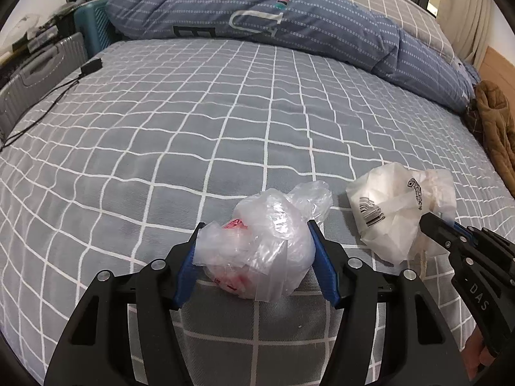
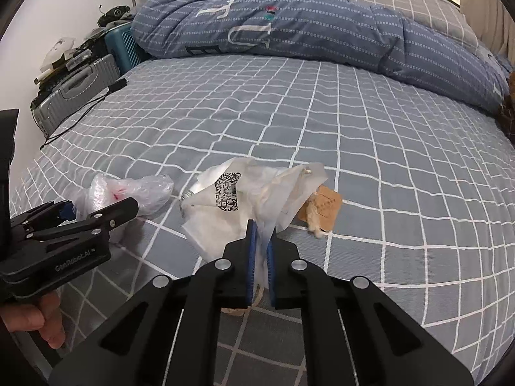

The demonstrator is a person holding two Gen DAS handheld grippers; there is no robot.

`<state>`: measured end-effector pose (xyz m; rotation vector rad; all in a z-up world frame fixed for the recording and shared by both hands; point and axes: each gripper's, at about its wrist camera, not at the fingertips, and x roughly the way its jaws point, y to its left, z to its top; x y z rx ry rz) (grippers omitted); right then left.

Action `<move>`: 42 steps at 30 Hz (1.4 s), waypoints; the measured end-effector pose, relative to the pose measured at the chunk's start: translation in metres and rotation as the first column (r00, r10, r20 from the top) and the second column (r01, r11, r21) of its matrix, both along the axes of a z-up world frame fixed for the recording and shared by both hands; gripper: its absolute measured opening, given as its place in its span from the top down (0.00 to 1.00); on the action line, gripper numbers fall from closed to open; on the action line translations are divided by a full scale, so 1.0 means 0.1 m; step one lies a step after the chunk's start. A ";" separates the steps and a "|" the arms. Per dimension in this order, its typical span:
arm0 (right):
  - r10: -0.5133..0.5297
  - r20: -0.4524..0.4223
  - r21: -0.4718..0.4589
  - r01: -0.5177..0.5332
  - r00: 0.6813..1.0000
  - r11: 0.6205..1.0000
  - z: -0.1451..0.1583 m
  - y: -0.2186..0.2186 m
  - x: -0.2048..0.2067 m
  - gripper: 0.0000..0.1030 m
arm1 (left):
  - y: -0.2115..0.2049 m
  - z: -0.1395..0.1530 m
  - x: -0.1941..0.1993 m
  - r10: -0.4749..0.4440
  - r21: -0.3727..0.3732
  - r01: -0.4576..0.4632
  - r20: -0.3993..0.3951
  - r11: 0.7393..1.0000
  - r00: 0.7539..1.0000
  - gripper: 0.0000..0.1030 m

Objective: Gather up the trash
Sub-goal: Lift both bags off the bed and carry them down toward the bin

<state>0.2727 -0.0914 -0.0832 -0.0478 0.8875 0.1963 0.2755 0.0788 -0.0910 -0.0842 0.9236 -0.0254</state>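
A crumpled clear plastic bag with red print [image 1: 257,244] lies near the front of the bed, and my left gripper [image 1: 256,251] is closed on it, blue pads pressing both sides. The bag also shows in the right wrist view [image 2: 128,189]. A white paper bag with a QR code [image 2: 244,199] lies to its right. My right gripper [image 2: 260,241] is shut on its lower edge. A brown paper tag with frayed string [image 2: 325,209] sticks out behind it. The white bag [image 1: 396,215] and the right gripper [image 1: 431,225] also show in the left wrist view.
The bed has a grey sheet with a white grid [image 1: 225,112]. A blue folded quilt [image 1: 289,22] lies along the back. Grey [image 2: 74,96] and teal [image 2: 125,48] suitcases stand at the left. A black cable [image 1: 48,96] lies on the left edge. Brown clothing [image 1: 495,128] lies at the right.
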 end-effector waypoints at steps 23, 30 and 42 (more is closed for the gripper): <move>-0.068 0.089 -0.021 0.070 0.994 0.997 0.38 -0.23 -0.52 0.95 | -0.13 0.38 -0.47 -0.006 0.019 0.005 0.075 1.000 0.997 0.42; -0.087 0.092 -0.023 0.089 0.992 0.996 0.42 -0.26 -0.68 0.95 | -0.15 0.33 -0.69 -0.011 0.022 0.010 0.059 1.000 0.998 0.42; -0.090 0.103 -0.028 0.094 0.991 0.995 0.53 -0.33 -1.08 0.95 | -0.23 0.43 -1.07 -0.025 0.003 0.025 0.074 1.000 0.997 0.42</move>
